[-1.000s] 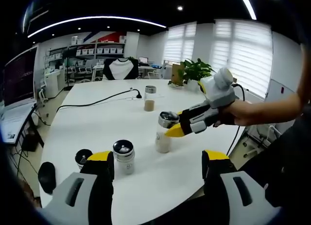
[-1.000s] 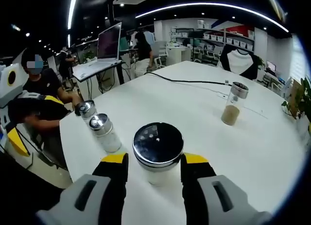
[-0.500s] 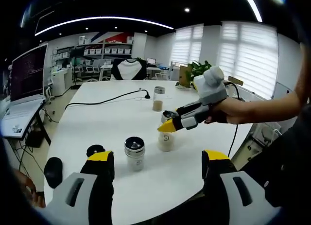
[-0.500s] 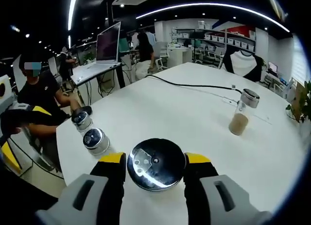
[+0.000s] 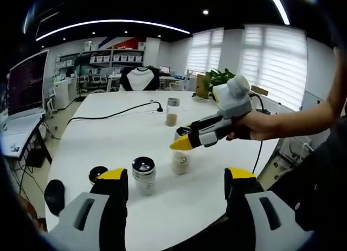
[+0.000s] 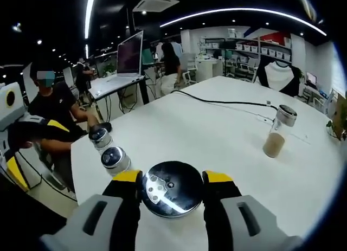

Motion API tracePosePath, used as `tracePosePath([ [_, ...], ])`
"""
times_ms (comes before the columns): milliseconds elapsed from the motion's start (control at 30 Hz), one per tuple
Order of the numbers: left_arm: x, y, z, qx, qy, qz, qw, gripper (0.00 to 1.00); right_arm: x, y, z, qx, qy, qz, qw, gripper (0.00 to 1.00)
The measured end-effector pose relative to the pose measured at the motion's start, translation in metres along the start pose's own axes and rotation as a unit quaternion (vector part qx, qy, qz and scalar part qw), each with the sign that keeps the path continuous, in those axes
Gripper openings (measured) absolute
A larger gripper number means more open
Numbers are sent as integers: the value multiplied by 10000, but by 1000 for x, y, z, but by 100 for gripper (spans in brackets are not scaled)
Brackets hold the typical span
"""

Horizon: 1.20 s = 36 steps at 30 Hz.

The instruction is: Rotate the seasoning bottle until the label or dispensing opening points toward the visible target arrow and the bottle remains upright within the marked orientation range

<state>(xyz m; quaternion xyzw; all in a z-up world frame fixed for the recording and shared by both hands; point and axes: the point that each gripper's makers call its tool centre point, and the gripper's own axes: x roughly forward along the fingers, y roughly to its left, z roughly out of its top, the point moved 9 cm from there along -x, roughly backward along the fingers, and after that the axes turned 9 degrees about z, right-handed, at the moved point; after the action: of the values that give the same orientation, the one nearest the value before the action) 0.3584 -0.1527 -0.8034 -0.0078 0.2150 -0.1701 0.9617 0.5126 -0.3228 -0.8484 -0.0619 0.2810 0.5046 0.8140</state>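
Looking at the right gripper point(image 6: 171, 180) first, its yellow-tipped jaws are closed around the seasoning bottle point(image 6: 169, 188), one on each side just under the shiny metal lid point(image 6: 169, 186). From the left gripper view the same bottle point(image 5: 180, 156) stands near the front edge of the white tabletop point(image 5: 108, 137), more or less upright, maybe tipped a touch, and the right gripper point(image 5: 181, 144) comes in from the right to hold its top.

The left gripper point(image 5: 176, 180) hangs back with its jaws wide apart, nothing between them. Just beside them are another shaker point(image 5: 143, 175) and a dark-capped one point(image 5: 98, 173). A fourth jar point(image 5: 172, 111) sits well apart, farther back by the black cable point(image 5: 108, 114).

My guess: clear glass body, part full of pale powder, so light but smooth and rigid. Gripping under the lid rim seems fine, though a twist could slip on the glass or topple it if pushed sideways. I can't spot any target arrow on the tabletop.
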Motion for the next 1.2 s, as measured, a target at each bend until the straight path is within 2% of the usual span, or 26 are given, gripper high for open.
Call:
tracePosePath([
  [167, 2, -3, 0, 144, 32, -100, 9998, 77, -5, 7, -3, -179, 61, 295, 9994, 42],
  [367, 5, -4, -2, 117, 55, -164, 9998, 77, -9, 14, -7, -452, 221, 714, 9962, 42],
  [467, 5, -5, -1, 102, 34, -184, 9998, 76, -11, 18, -7, -652, 403, 1106, 9909, 42],
  [567, 6, -5, -3, 142, 74, -184, 9997, 76, -10, 15, -5, -778, 489, 1271, 9876, 42],
  [733, 3, -6, -4, 217, 89, -172, 9996, 76, -6, 12, 0, -1106, 726, 1794, 9748, 42],
  [1067, -7, -1, -8, 147, 116, 5, 9998, 76, 5, 13, 7, -1270, 735, 2080, 9671, 42],
  [1200, -9, 0, -9, 154, 169, 53, 9997, 76, 10, 14, 10, -1451, 867, 2351, 9572, 42],
])
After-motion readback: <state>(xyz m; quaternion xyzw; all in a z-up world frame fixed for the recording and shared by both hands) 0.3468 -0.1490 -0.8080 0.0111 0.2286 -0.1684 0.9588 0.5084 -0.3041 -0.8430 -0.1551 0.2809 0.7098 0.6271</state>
